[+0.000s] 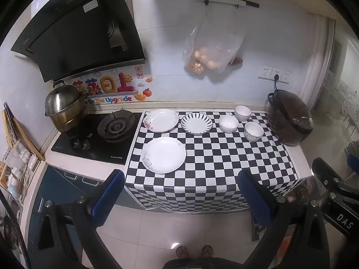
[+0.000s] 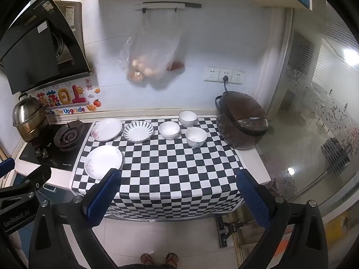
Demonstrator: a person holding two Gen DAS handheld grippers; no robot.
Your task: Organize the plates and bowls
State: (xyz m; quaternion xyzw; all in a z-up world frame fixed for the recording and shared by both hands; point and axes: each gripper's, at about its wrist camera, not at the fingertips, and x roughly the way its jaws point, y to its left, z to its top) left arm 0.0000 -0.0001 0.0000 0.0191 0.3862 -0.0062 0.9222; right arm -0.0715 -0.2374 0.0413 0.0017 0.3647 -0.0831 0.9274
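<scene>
Six pieces of crockery sit on the black-and-white checkered cloth (image 1: 202, 168) that covers the counter and hangs over its front edge. Nearest the front, on the left side of the cloth, lies a large white round plate with a grey floral print at its rim (image 1: 164, 155). Behind it, at the back left corner, rests a second white plate with a pink flower on its edge (image 1: 161, 120), and just beside that, to its right, a smaller white plate with dark radiating stripes around its rim (image 1: 196, 124). Further right stand three white ceramic bowls, apart from one another: one shallow bowl next to the striped plate (image 1: 228, 123), one at the back of the cloth (image 1: 242, 112), and one with a faint blue pattern nearer the front (image 1: 253, 131). A brown rice cooker (image 1: 290, 120) stands at the right end of the counter, plugged into the wall sockets. To the left of the cloth are a black gas hob (image 1: 98, 137) and a steel steamer pot (image 1: 64, 108). Held back over the floor, short of the counter edge, the left gripper (image 1: 180, 198) has its blue-padded jaws spread wide with nothing between them. Likewise the right gripper (image 2: 179, 196) is spread wide and holds nothing.
</scene>
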